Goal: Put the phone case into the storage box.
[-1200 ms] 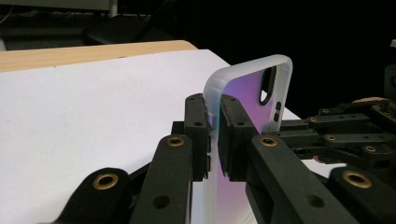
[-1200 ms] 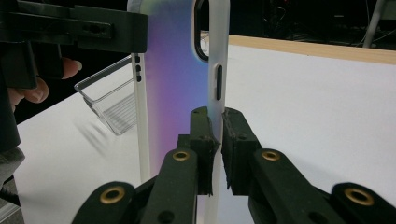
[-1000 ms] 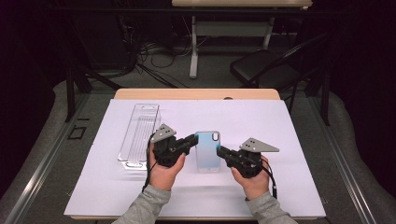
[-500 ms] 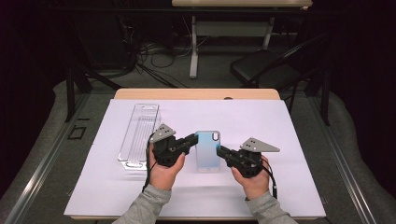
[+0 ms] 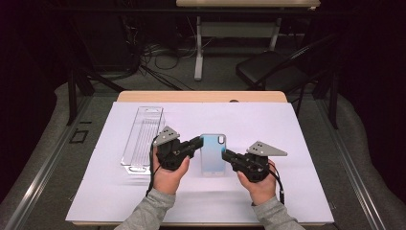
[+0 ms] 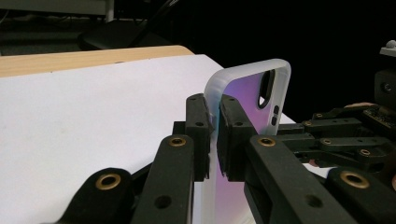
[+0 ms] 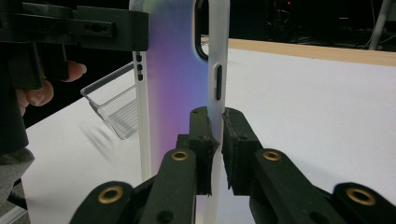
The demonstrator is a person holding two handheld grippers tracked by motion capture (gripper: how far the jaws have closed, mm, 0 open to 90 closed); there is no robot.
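A translucent phone case [image 5: 213, 153] with a blue-violet sheen and a camera cut-out at its far end sits over the middle of the white sheet [image 5: 287, 129], held from both sides. My left gripper [image 5: 198, 142] is shut on its left long edge [image 6: 212, 100]. My right gripper [image 5: 225, 154] is shut on its right long edge [image 7: 215, 79]. In the left gripper view the case [image 6: 252, 93] rises between the jaws, with the right gripper [image 6: 299, 127] beyond it. In the right gripper view the case [image 7: 173, 70] stands upright between the jaws.
A clear plastic box [image 5: 142, 136] lies on the sheet left of the case, close to the left hand; the right gripper view shows the box [image 7: 116, 107] too. The wooden table edge [image 5: 201, 97] runs along the far side. A black chair [image 5: 268, 69] stands beyond.
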